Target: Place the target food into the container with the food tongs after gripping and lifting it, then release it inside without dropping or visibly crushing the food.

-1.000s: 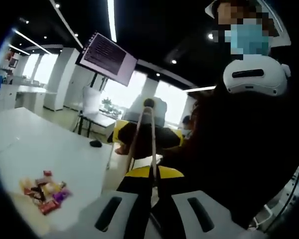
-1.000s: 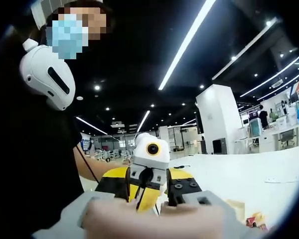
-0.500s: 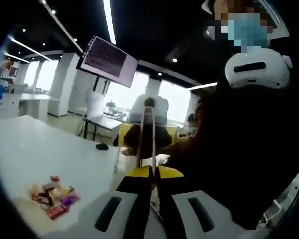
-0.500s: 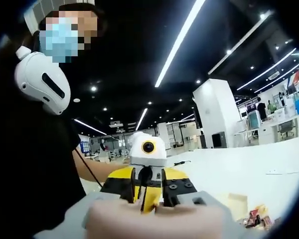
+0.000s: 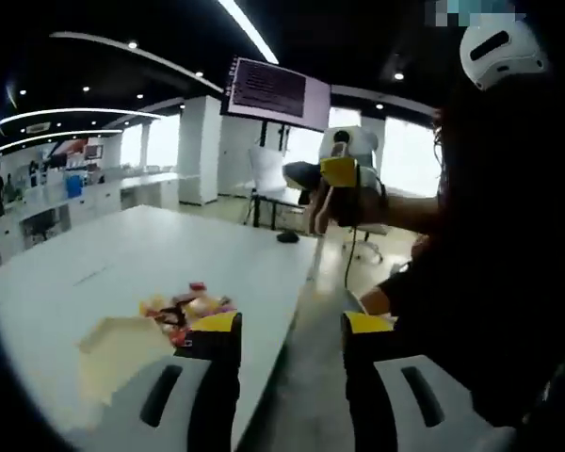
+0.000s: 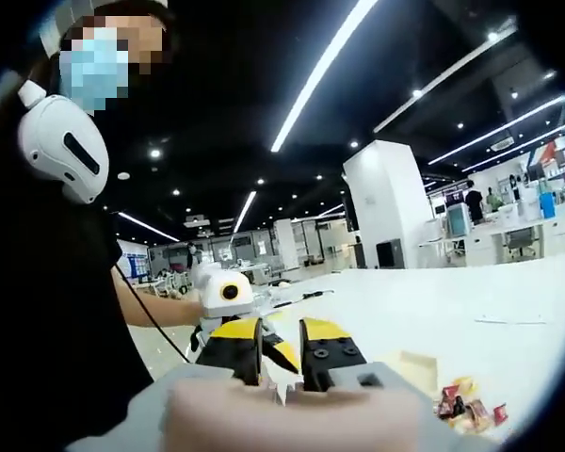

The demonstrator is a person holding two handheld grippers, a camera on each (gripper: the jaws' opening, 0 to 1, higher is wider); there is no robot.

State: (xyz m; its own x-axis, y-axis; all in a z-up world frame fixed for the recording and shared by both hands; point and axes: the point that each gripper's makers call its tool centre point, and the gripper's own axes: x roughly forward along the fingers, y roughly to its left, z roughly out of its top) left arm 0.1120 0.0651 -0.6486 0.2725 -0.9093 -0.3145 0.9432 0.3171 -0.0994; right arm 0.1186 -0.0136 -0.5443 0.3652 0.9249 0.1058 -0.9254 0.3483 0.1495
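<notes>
A small pile of wrapped candies lies on the white table, beside a pale, flat paper container. My left gripper hovers over the table's near edge, open, with a wide empty gap. My right gripper is held up in the air beyond it, and a thin food tong hangs from it. In the right gripper view, my right gripper has its jaws nearly together on the tong handle. The candies and container lie low on the right. The left gripper floats just past the jaws.
The person holding the grippers, in dark clothes and a white headset, stands at the table's edge. A small black object lies at the far table corner. A hanging screen and a chair stand behind.
The left gripper was shut on the tongs, facing the right gripper. It has let them go, opened wide and swung away toward the table. The right gripper keeps the tongs.
</notes>
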